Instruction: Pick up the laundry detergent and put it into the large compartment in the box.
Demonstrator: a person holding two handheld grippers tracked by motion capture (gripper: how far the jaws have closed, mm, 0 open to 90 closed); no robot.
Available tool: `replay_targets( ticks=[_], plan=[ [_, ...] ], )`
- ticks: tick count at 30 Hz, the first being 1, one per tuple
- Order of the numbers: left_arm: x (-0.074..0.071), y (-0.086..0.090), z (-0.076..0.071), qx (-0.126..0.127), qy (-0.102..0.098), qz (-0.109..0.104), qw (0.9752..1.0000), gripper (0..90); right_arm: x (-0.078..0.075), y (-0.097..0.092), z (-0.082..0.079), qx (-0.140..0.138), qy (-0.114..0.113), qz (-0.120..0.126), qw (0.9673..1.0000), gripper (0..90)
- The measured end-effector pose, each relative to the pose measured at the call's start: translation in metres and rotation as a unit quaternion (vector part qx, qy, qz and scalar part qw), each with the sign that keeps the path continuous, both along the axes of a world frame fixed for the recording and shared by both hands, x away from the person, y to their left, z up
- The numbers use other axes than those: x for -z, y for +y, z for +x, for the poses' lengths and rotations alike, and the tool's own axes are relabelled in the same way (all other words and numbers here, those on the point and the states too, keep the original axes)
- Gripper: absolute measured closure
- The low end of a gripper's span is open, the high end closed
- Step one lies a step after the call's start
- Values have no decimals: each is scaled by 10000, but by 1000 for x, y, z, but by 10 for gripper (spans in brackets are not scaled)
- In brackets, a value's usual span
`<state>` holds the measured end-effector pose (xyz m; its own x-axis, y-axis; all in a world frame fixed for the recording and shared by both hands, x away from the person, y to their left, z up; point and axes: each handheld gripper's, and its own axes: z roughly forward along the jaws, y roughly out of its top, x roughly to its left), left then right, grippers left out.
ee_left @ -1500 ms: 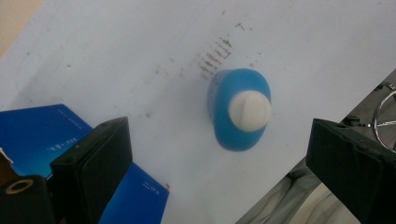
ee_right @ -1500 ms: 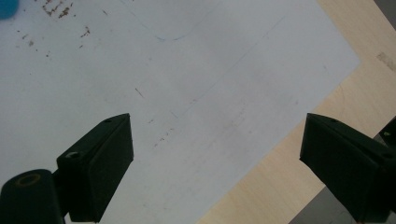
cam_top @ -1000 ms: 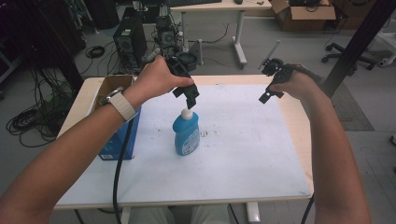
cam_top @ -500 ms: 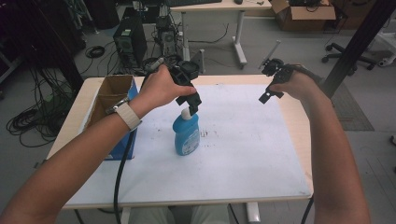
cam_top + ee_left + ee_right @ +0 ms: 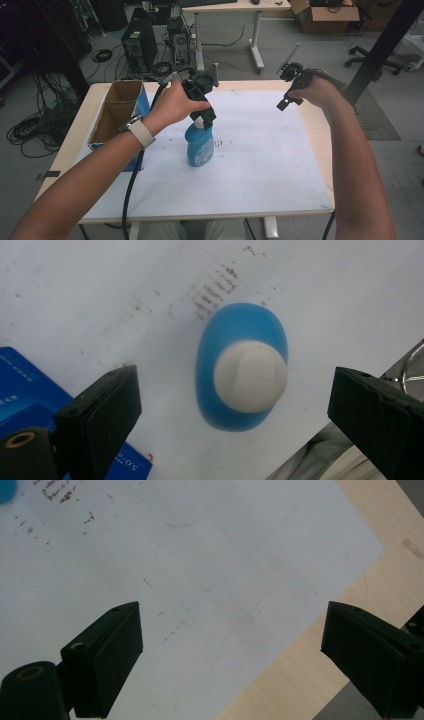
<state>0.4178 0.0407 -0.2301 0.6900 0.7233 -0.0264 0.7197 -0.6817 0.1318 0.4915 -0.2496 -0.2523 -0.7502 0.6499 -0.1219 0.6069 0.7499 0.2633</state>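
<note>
The open cardboard box (image 5: 117,112) stands off to the side of the left gripper (image 5: 202,107). That gripper hangs straight above the blue bottle (image 5: 200,145), jaws wide apart on either side of its white cap (image 5: 250,376), probably so it can drop and clamp the neck. The left wrist bends downward. Well away, the right gripper (image 5: 290,92) hovers open over the bare white mat (image 5: 215,570), apparently waiting.

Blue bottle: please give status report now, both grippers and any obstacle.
Left gripper open, above white cap of blue bottle, not gripping. Right gripper open over white mat, holding nothing. Bottle upright; cardboard box beside it, apart.
</note>
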Motion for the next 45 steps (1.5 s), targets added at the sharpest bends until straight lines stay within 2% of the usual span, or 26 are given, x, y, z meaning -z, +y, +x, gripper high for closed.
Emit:
replay_targets(
  ticks=[8,21,45],
  plan=[
    [8,-1,-1,-59,-4,-12,10000,73,2,3,1,-37,3,-3,10000,96],
    [20,-8,-4,-55,-76,125,9999,72,3,4,2,-52,22,0,10000,95],
    [45,-12,-1,-61,-52,20,10000,87,4,5,3,-61,30,9,10000,97]
  ],
)
